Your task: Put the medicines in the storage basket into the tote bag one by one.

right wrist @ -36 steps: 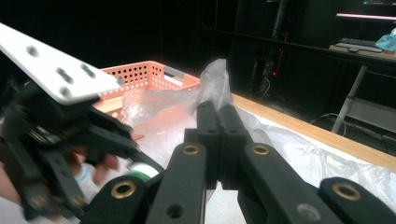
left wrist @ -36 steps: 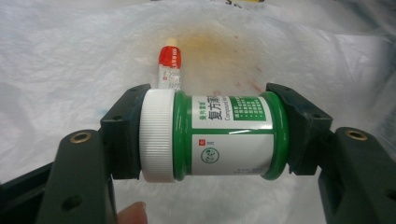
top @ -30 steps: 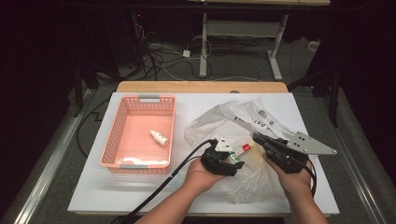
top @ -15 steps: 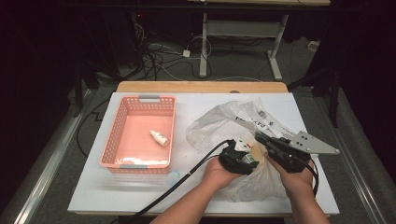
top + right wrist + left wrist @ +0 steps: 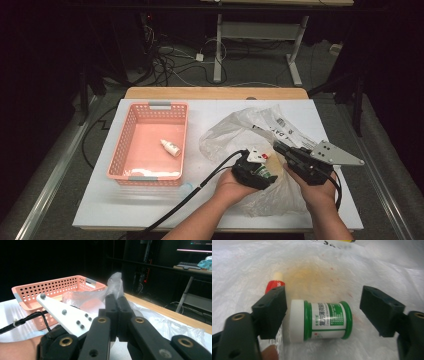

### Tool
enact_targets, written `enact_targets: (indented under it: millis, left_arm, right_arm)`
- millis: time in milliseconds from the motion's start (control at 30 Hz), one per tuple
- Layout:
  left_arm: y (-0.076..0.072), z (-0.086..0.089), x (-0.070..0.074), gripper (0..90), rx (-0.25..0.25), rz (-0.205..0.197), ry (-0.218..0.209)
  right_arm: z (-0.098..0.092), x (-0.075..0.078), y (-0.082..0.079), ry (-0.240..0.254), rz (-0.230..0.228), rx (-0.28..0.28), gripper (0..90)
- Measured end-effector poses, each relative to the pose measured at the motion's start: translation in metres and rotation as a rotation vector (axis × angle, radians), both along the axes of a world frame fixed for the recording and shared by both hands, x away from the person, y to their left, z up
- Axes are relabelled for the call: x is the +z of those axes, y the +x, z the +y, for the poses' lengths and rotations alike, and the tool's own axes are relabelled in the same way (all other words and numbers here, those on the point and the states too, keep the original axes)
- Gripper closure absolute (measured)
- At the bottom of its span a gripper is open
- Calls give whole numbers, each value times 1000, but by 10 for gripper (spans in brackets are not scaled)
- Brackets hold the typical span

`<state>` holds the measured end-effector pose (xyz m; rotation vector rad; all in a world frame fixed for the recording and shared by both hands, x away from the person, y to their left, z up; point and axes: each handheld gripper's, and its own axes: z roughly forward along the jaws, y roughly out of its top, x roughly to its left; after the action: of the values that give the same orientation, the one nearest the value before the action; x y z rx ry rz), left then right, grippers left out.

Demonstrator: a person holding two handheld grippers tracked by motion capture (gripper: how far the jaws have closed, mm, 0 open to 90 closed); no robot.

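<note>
Two grippers at plastic bag point(image 5: 260, 127): left gripper point(image 5: 322, 312) jaws just opening, spread around green jar point(image 5: 322, 320); right gripper point(image 5: 116, 306) pinching bag.

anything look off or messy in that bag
Yes: the plastic bag has a yellowish stain with red specks on its inside, just beyond the green-and-white jar, as if something leaked. The jar lies on its side between the left gripper's open fingers, beside a red-capped tube.
</note>
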<state>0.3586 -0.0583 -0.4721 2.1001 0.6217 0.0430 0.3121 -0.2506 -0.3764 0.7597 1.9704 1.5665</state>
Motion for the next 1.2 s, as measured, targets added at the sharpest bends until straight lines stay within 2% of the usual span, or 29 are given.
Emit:
enact_targets:
  millis: [167, 533, 767, 833, 1200]
  left_arm:
    - [-6, 16, 3, 183, 1, -11, 0]
    - [-21, 53, 5, 137, 46, -17, -16]
    - [-29, 71, 8, 8, 70, 0, -18]
    - [-33, 76, 10, 0, 72, 3, -25]
    - [-55, 112, 28, 0, 96, -41, -30]
  right_arm:
    - [0, 0, 0, -3, -2, -1, 898]
    - [2, -1, 0, -11, 0, -2, 898]
    - [2, -1, 0, -6, 2, -3, 898]
    - [2, -1, 0, -7, 2, -4, 897]
    - [2, -2, 0, -11, 3, -2, 898]
